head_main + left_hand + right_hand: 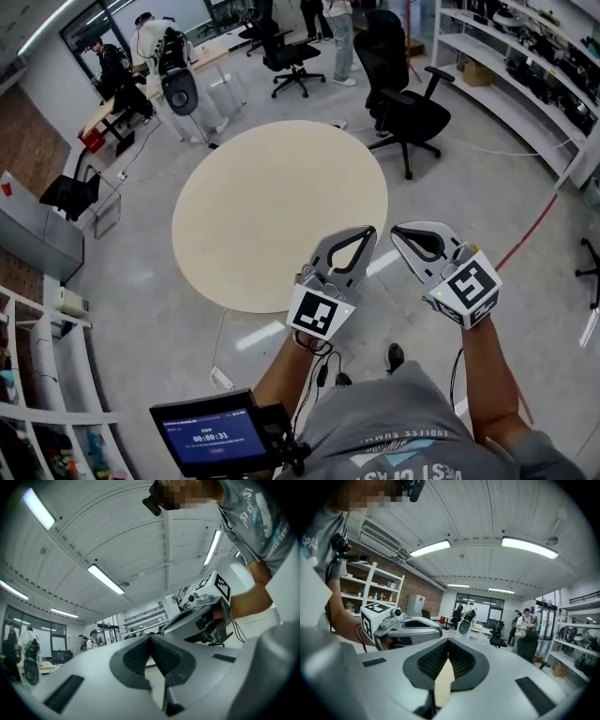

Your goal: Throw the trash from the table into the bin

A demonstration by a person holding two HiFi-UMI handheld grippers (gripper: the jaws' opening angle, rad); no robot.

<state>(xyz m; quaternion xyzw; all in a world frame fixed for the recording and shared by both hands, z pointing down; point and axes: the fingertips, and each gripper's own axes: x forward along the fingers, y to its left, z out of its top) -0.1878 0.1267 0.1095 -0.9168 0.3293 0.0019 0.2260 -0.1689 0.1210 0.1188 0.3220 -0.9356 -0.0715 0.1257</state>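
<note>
round beige table on grey floor (black chair beside)

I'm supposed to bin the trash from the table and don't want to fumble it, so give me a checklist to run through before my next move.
1. Left gripper empty: ok, jaws together, nothing between them.
2. Right gripper empty: ok, jaws together, nothing between them.
3. Jaws open for a pick: not ok, both are shut.
4. Trash on the round table: not ok, its top shows none in the head view.
5. Bin located: not ok, none shows in any view.
6. Grippers apart from each other: ok, side by side, not touching.
</note>
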